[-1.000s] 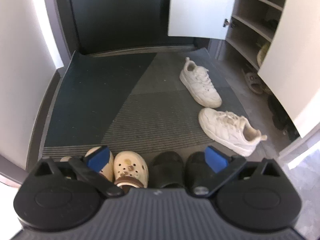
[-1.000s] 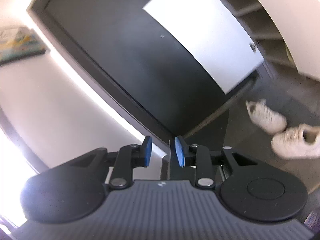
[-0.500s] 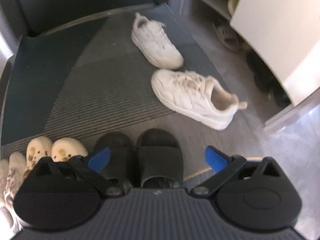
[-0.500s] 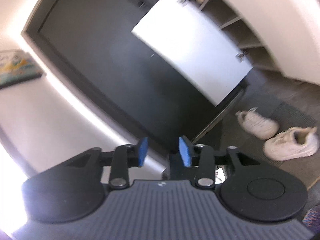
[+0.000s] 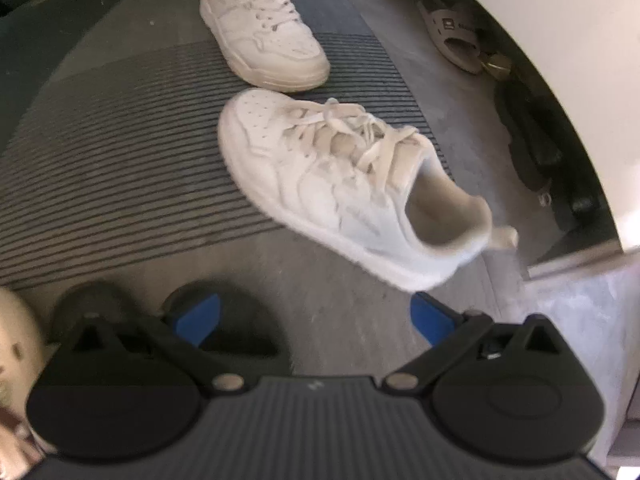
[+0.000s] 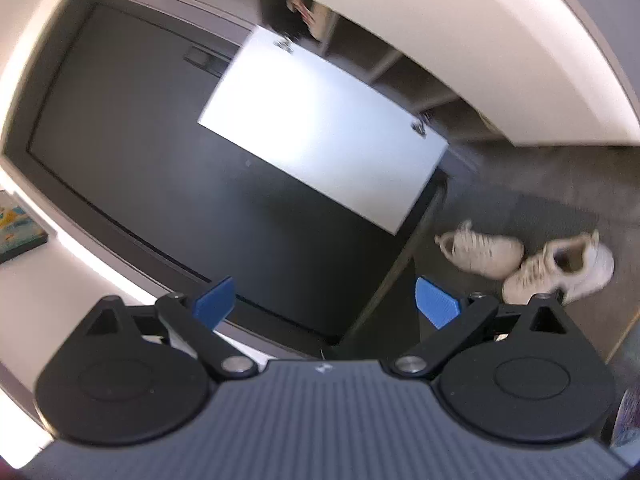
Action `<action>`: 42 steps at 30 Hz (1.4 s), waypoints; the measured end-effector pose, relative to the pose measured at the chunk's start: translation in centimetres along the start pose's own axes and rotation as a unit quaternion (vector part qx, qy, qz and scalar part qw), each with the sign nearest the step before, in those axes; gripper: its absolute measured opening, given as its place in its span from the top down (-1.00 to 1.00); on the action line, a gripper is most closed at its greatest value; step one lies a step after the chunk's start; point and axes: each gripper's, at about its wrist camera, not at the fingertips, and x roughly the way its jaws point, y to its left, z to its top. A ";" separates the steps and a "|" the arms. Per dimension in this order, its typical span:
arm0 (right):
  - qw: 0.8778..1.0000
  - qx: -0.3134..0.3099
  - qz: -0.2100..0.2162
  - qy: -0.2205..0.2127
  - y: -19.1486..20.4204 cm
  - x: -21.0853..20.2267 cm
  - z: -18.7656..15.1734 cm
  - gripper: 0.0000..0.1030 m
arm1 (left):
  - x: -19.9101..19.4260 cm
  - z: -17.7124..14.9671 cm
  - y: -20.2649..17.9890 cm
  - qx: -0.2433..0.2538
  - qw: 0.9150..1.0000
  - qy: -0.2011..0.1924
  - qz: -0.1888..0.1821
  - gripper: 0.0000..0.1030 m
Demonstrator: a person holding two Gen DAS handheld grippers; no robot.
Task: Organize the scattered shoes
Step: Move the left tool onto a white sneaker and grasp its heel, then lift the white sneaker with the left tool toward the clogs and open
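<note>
Looking down in the left wrist view, we see our left gripper [image 5: 314,318] spread wide and empty, one white sneaker [image 5: 352,184] at one o'clock, just beyond its fingertips, its mate [image 5: 260,28] at twelve. In the right wrist view, our right gripper [image 6: 324,304] has just been opening, nothing between its jaws; both sneakers lie at three o'clock.

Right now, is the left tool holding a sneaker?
No, the left tool is open and empty, with the nearer sneaker lying on the floor ahead.

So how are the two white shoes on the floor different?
The near white sneaker points its toe away from the camera and to the left, heel opening nearest; the far white sneaker points its toe towards the camera. The near one lies half off the striped mat, while what shows of the far one sits on it. Both are white, laced and upright.
</note>
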 end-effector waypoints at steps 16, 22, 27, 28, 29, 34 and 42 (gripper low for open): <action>0.990 0.045 -0.027 0.131 -0.1 8.6 -3.2 -0.93 | 6.3 3.1 -2.2 -0.049 0.999 -0.019 0.012 -0.24; 0.988 0.027 0.008 0.151 1.0 8.5 -4.4 -0.92 | 3.6 3.6 -2.2 -0.060 0.997 -0.033 0.026 0.29; 0.983 0.051 0.018 0.177 0.9 8.9 -5.3 -0.92 | 0.2 4.5 1.4 -0.067 0.989 -0.102 0.080 0.52; 0.982 0.056 0.019 0.177 0.9 8.9 -5.3 -0.92 | -0.5 4.7 2.6 -0.078 0.987 -0.113 0.089 0.54; 0.983 0.061 0.019 0.174 0.8 8.8 -5.4 -0.92 | -1.1 5.0 3.9 -0.092 0.985 -0.118 0.088 0.54; 0.983 0.063 0.025 0.173 1.1 8.9 -5.7 -0.93 | -4.6 6.9 11.6 -0.163 0.972 -0.133 0.101 0.58; 0.975 0.076 0.033 0.207 1.9 9.7 -7.2 -0.93 | -11.4 10.4 26.5 -0.255 0.935 -0.180 0.170 0.59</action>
